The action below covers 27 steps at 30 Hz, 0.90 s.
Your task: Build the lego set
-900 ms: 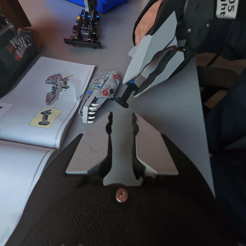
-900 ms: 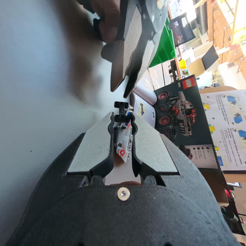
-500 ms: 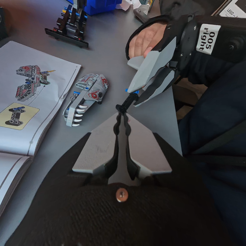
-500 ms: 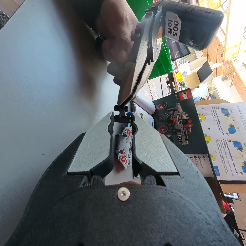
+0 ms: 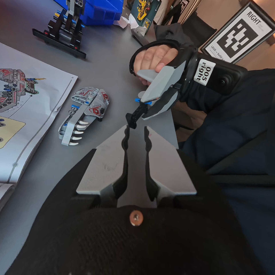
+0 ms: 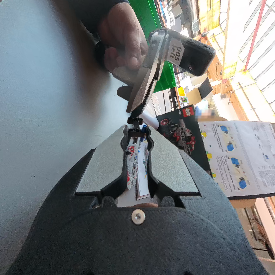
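Lego piece (image 5: 137,113), black | clamped in right gripper (image 6: 136,131) | left gripper (image 5: 136,129) parted

A framed sign (image 5: 239,32) with a black-and-white block pattern leans at one o'clock in the left wrist view, beyond the grey table (image 5: 104,59). A dark blue sleeve (image 5: 232,119) fills three o'clock. In the right wrist view, green bins (image 6: 148,16) sit at twelve o'clock, a printed sheet (image 6: 241,157) with blue pictures at three o'clock, bright windows (image 6: 245,44) at two o'clock.
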Available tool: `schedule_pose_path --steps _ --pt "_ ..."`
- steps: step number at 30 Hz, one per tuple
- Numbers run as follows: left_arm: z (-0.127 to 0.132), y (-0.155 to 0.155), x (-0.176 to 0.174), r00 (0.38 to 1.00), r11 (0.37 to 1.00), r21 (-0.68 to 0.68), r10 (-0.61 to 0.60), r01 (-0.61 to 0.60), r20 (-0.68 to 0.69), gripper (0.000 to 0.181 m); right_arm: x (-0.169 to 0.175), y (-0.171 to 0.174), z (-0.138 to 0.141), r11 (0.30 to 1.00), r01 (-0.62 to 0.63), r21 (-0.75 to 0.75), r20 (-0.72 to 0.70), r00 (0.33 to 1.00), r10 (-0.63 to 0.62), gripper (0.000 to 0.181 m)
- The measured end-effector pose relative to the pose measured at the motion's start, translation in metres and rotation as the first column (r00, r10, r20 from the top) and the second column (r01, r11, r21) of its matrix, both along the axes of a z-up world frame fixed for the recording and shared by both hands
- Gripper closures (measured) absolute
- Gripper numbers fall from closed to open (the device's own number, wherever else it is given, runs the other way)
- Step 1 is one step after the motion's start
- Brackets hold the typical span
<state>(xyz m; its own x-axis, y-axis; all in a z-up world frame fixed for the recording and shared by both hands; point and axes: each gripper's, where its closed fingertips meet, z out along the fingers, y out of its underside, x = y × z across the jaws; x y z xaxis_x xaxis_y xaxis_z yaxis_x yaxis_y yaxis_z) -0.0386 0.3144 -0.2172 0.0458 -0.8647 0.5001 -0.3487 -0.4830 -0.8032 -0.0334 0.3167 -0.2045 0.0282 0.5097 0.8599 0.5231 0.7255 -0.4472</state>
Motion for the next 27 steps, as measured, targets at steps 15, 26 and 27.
schedule_pose_path --steps 15,26,27 --pt "0.013 0.028 -0.025 0.993 0.941 0.315 0.117 -0.121 0.033 0.172 0.040 0.047 0.037 0.928 0.292 0.233 -0.132 0.954 -0.267 0.160" --pt "0.023 0.038 -0.029 0.975 0.860 0.461 0.210 -0.219 0.071 0.170 0.068 0.076 0.065 0.970 0.192 -0.152 -0.403 0.884 -0.238 0.160" --pt "0.023 0.037 -0.027 0.976 0.848 0.485 0.210 -0.214 0.063 0.171 0.066 0.076 0.062 0.968 0.163 -0.190 -0.410 0.883 -0.229 0.161"
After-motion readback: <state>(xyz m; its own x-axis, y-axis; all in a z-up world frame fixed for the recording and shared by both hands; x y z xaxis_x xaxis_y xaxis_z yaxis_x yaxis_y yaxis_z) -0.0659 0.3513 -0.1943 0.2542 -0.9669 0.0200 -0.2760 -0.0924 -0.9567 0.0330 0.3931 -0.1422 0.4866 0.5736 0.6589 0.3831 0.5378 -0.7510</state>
